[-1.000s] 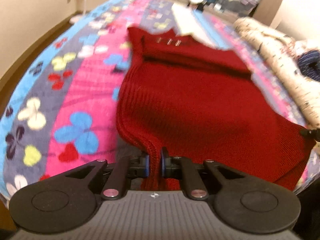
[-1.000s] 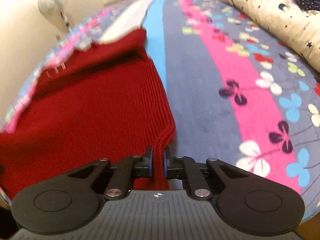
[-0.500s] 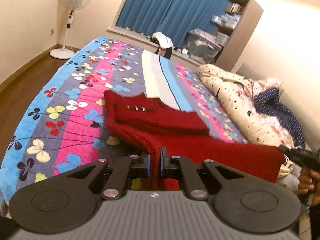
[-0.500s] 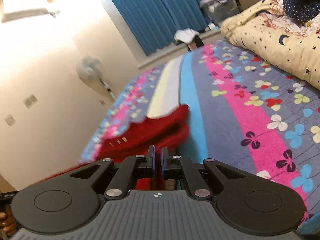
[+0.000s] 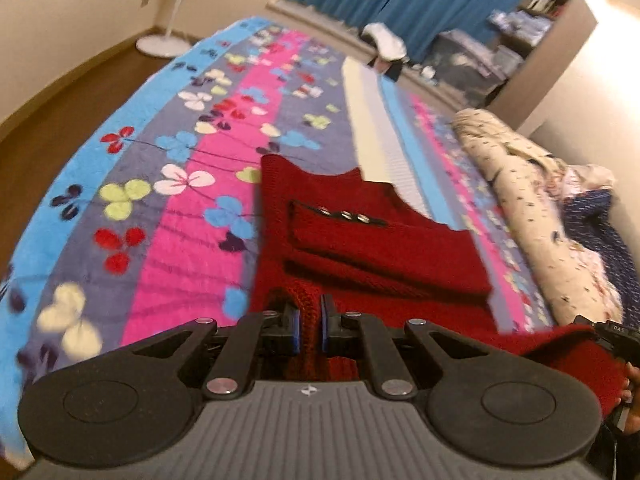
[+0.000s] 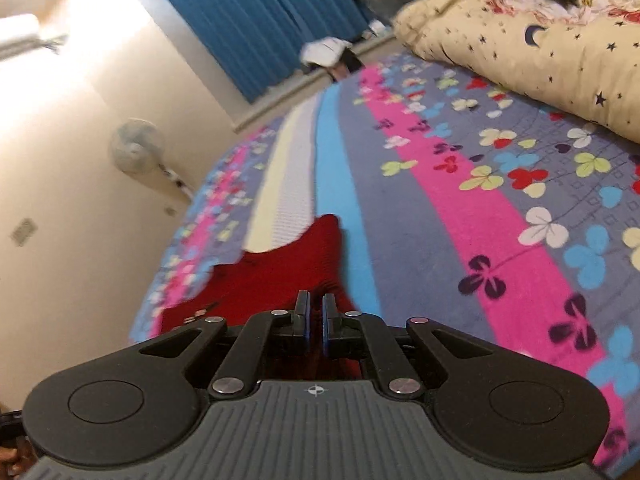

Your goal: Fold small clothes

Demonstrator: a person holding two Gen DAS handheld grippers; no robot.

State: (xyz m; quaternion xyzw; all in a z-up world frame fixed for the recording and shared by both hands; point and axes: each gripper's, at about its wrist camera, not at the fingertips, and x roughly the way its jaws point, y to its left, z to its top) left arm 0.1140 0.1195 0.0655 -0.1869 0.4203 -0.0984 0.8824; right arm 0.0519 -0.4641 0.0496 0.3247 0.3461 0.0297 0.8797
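Red rib-knit sweater [image 5: 372,240] lies mid-bed on fleecy striped clover-print blanket [image 5: 192,216], its near hem lifted; left gripper [image 5: 308,330] clamped on thick knit edge; right gripper [image 6: 315,326] pinching red knit too.

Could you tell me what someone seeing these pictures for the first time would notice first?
The dark red knitted sweater stands out, lying partly folded in the middle of the bed with its near edge lifted. The left gripper and right gripper are each clamped on that near edge. Beneath it spreads the striped bedspread with its clover pattern, and a cream star-print duvet is bunched along the bed's right side.
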